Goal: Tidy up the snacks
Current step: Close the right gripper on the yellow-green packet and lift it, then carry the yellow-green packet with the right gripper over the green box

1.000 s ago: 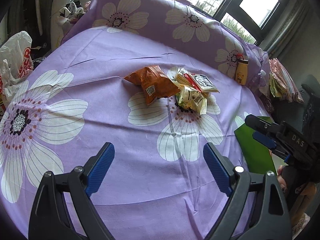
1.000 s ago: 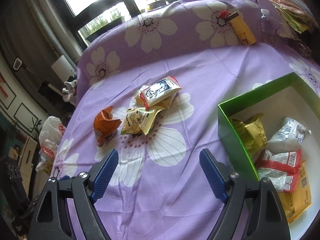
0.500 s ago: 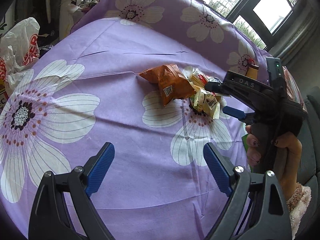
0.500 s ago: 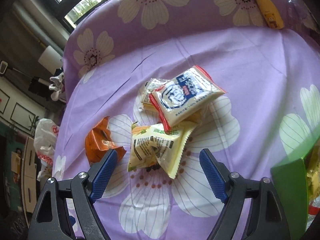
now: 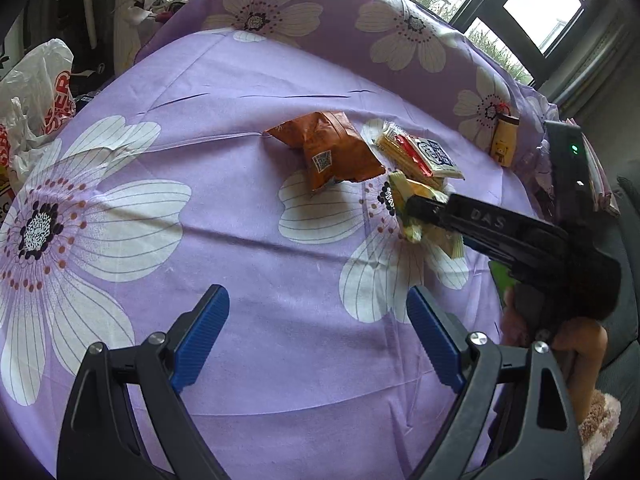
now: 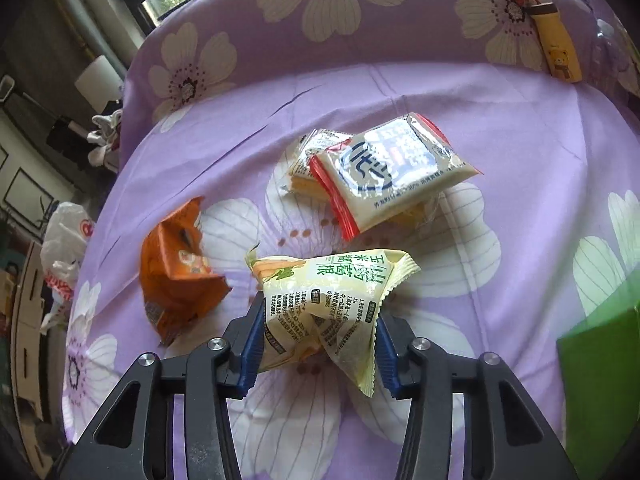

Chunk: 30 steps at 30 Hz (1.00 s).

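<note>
Right claw (image 6: 318, 344) is closing on the pale yellow snack packet (image 6: 332, 300), its blue pads (image 6: 252, 350) set against the packet's two crumpled sides, so the packet sits between the jaws with its printed face turned up. That packet lies on the purple flowered sheet (image 6: 520, 128), over the centre of a large white flower print. Taking the yellow packet as the mark: the orange snack bag (image 6: 176, 276) lies just beside it on the window-less side, rumpled and partly upended; the red-edged white packet (image 6: 396, 168) lies beyond it, farther from the claw, resting on top of another cream-coloured packet (image 6: 316, 152) whose edge shows underneath. A corner of the green box (image 6: 596, 360) stands off to the other side of the yellow packet, apart from it. Far past the pile, against the raised back of the sheet, leans a small yellow case with a bear on it (image 6: 558, 48). Left claw (image 5: 316, 336) hangs over bare sheet short of the snacks, its blue pads wide apart with nothing between them. In its view the right gripper's black body reaches in from the side, its tip at the yellow packet (image 5: 408, 204), and the hand (image 5: 576, 336) holding it shows below.
</note>
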Motion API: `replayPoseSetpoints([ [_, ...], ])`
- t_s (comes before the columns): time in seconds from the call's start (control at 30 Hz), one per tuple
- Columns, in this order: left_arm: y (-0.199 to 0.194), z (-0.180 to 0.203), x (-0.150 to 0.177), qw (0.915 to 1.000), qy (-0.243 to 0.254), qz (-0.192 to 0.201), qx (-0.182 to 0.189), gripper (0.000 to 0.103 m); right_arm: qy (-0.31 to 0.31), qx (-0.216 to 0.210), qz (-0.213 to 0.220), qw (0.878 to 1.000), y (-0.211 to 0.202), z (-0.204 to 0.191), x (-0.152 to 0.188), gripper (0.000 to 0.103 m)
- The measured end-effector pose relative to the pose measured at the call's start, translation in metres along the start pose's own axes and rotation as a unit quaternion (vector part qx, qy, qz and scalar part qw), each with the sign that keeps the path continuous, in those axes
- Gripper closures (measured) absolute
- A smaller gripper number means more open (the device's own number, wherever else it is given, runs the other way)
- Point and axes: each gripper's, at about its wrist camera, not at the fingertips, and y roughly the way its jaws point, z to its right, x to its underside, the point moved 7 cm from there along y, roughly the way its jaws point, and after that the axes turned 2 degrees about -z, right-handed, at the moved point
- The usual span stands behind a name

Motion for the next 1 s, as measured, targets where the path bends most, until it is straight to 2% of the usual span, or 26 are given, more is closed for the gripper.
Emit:
replayPoseSetpoints([
  [0.23, -0.004, 0.003, 0.005, 1.0, 0.001, -0.002, 0.005, 0.013, 0.034, -0.047, -0.052, 0.997, -0.037, 0.016, 0.063, 0.053],
  [0.37, -0.007, 0.004, 0.007, 1.0, 0.004, 0.001, 0.005, 0.013, 0.045, -0.032, -0.076, 0.996, -0.04, 0.024, 0.093, 0.053],
  [0.43, -0.007, 0.005, 0.008, 1.0, 0.004, 0.001, 0.007, 0.013, 0.039, -0.046, -0.083, 0.995, -0.042, 0.021, 0.101, 0.052],
  [0.53, -0.006, 0.011, 0.013, 0.9997, 0.004, -0.009, 0.024, 0.013, 0.042, -0.055, -0.078, 0.995, -0.049, 0.023, 0.103, 0.047],
  [0.63, -0.002, 0.021, 0.017, 0.9985, 0.008, -0.022, 0.049, 0.013, 0.052, -0.063, -0.041, 0.996, -0.065, 0.029, 0.096, 0.04],
  [0.77, 0.004, 0.044, 0.031, 0.994, 0.025, -0.048, 0.095, 0.014, 0.08, -0.079, -0.016, 0.994, -0.073, 0.043, 0.092, 0.039],
  [0.9, 0.013, 0.07, 0.049, 0.9872, 0.054, -0.079, 0.128, 0.021, 0.103, -0.1, -0.028, 0.989, -0.065, 0.051, 0.094, 0.039],
  [1.0, 0.023, 0.078, 0.058, 0.9867, 0.062, -0.086, 0.124, 0.025, 0.116, -0.103, -0.042, 0.987, -0.056, 0.056, 0.098, 0.043],
])
